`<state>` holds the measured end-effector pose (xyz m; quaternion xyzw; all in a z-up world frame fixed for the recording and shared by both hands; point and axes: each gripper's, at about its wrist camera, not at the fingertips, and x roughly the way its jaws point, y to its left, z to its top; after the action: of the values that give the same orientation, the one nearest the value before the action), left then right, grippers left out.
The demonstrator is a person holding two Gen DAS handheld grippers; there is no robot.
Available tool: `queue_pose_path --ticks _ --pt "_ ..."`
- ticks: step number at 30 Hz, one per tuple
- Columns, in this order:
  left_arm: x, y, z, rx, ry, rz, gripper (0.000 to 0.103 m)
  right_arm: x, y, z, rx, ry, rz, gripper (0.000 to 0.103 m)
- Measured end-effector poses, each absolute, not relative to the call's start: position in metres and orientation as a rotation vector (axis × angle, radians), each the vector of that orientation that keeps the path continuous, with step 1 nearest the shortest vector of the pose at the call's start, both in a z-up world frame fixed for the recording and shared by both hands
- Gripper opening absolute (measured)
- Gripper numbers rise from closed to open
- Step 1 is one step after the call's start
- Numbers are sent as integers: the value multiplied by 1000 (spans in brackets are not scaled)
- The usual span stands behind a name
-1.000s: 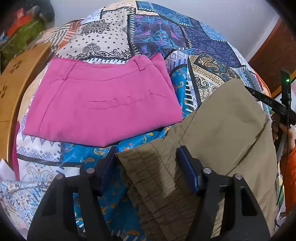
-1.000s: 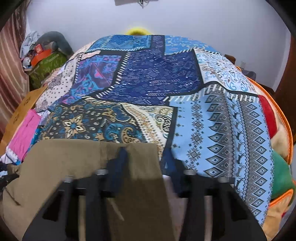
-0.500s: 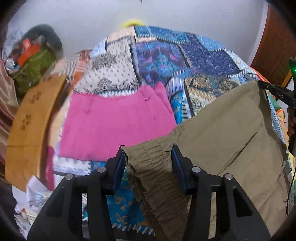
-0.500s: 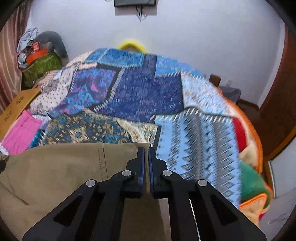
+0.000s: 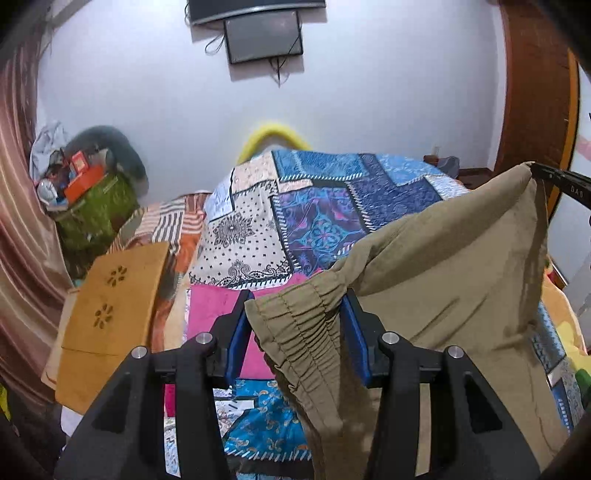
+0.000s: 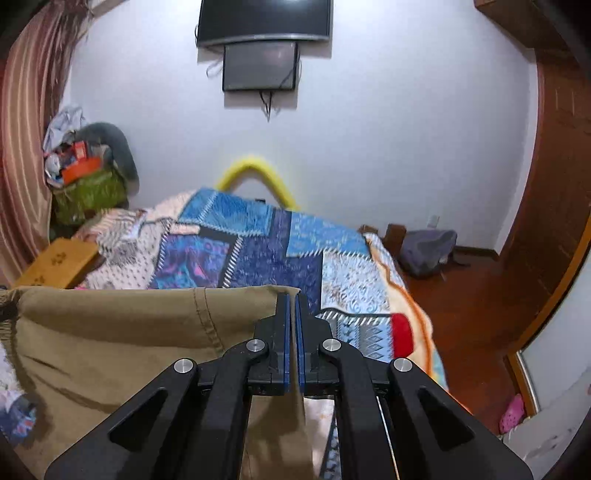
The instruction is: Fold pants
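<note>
Olive-khaki pants [image 5: 436, 280] hang lifted above the bed, stretched between my two grippers. My left gripper [image 5: 297, 328] is shut on the bunched elastic waistband [image 5: 295, 332]. My right gripper [image 6: 293, 325] is shut on the other edge of the pants [image 6: 110, 339], its blue pads pressed together on the cloth. The right gripper's tip also shows at the right edge of the left wrist view [image 5: 554, 177], holding the far corner. The lower part of the pants hangs out of sight below both views.
A bed with a patchwork quilt [image 5: 325, 206] lies below. Folded pink pants [image 5: 210, 314] lie on it behind the left gripper. A wooden board [image 5: 110, 306] stands at the bed's left. A cluttered green bag [image 6: 85, 192], a wall TV [image 6: 262, 22] and a wooden floor [image 6: 461, 295] surround the bed.
Both grippers have closed on the khaki pants and lifted them off the bed. The views have tilted up to show the wall and TV.
</note>
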<state>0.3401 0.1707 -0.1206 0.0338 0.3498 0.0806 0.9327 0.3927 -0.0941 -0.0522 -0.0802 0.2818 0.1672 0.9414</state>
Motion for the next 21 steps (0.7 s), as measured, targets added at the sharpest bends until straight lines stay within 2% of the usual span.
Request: queue_pose_path --ticks 12,21 --pt "256 150 -124 97 728 94 47 297 -128 -38 -123 542 424 2" --pt "192 138 -150 104 781 47 47 227 -154 -64 -96 616 454 2"
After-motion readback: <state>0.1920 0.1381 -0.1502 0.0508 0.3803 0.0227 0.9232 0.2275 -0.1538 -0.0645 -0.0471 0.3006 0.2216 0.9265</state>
